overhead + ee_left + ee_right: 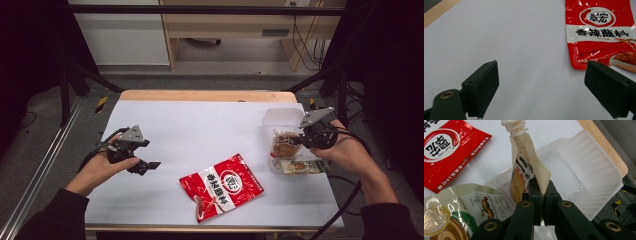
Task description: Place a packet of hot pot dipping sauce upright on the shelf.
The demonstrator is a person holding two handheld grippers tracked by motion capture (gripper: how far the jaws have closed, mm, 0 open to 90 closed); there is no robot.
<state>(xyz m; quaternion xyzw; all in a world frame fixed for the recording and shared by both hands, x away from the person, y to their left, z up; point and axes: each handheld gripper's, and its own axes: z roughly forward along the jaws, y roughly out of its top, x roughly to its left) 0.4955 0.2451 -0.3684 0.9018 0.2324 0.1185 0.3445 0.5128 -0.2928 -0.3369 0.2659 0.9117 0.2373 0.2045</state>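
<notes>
Here the right gripper [299, 140] is at the right side of the white tabletop [200, 130], above a clear plastic tray [280, 117] that stands near the right edge. Its jaws are closed on a cream spouted pouch [524, 162]; in the right gripper view the two black jaws pinch the bottom edge of this pouch, and the pouch rises up from them with its white screw spout at the top of the picture. In the high view the same pouch [284, 146] is over the front part of the tray, and whether it touches the tray floor cannot be told. Just beside it, at the front of the tray, lies a second packet with a green and brown print [302, 166], which also shows in the lower left of the right gripper view [461, 212]. The left gripper [147, 165] is at the left side of the tabletop, held in the person's left hand [102, 170]. Its jaws are wide open with nothing between them, and in the left gripper view bare white surface is seen between the two pads. A red seasoning sachet [221, 186] lies flat near the front middle of the tabletop, well apart from both grippers and outside the tray.
</notes>
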